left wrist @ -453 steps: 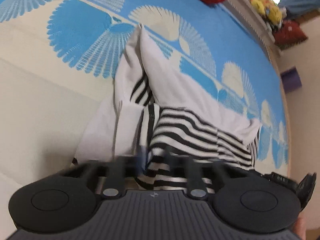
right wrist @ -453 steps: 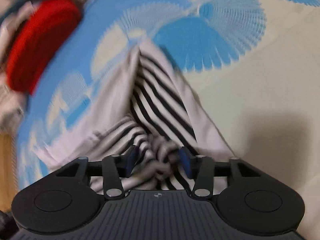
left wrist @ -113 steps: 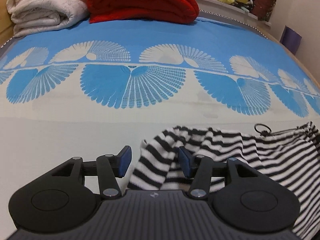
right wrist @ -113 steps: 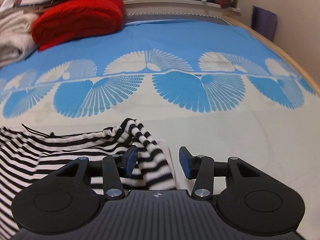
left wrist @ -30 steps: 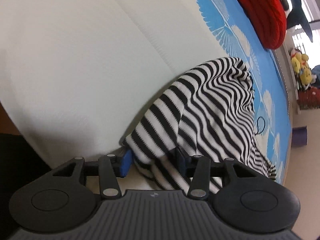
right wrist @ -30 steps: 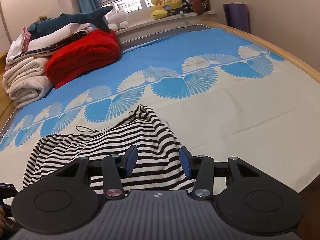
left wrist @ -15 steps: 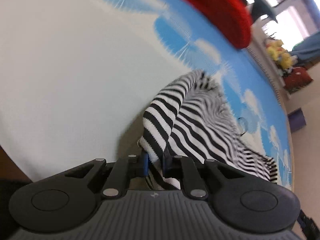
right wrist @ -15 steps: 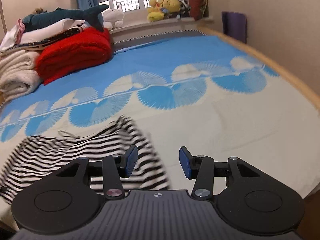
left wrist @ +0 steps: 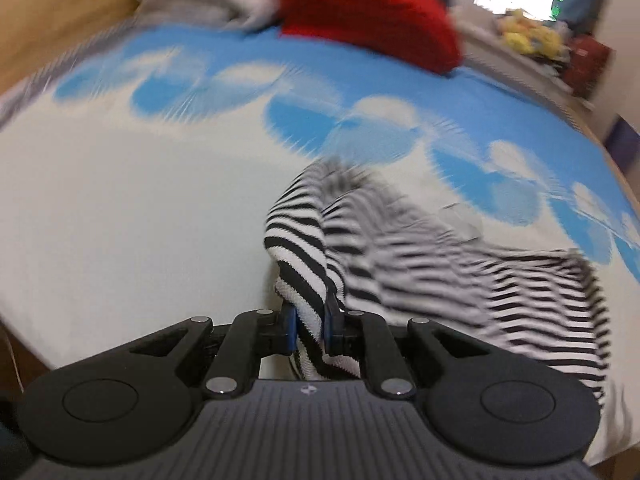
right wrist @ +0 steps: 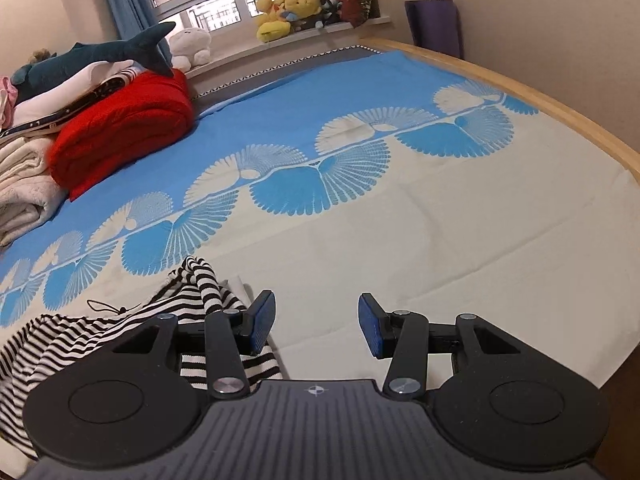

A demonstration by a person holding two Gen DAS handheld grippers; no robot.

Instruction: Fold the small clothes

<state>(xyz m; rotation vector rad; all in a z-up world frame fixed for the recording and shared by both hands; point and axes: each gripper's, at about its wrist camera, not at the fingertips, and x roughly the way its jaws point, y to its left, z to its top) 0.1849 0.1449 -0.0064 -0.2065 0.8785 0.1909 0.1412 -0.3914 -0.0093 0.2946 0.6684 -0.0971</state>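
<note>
A black-and-white striped garment (left wrist: 400,248) lies on the bed. My left gripper (left wrist: 310,322) is shut on its near corner, and the pinched edge stands up off the sheet while the rest trails to the right. In the right wrist view the same striped garment (right wrist: 120,320) lies at the lower left, partly hidden behind the gripper body. My right gripper (right wrist: 316,326) stands open just to its right, over bare cream sheet, with nothing between its blue pads (right wrist: 264,320).
The bed sheet (right wrist: 440,232) is cream near me and blue with fan patterns further back. A red folded blanket (right wrist: 120,132), white bedding and a toy shark are stacked at the far left. Plush toys (right wrist: 288,16) sit on the windowsill. The wooden bed edge (right wrist: 560,116) curves along the right.
My left gripper closed on the garment's corner and lifted it, rolling level. The right gripper slid right off the garment onto bare sheet, still open.
</note>
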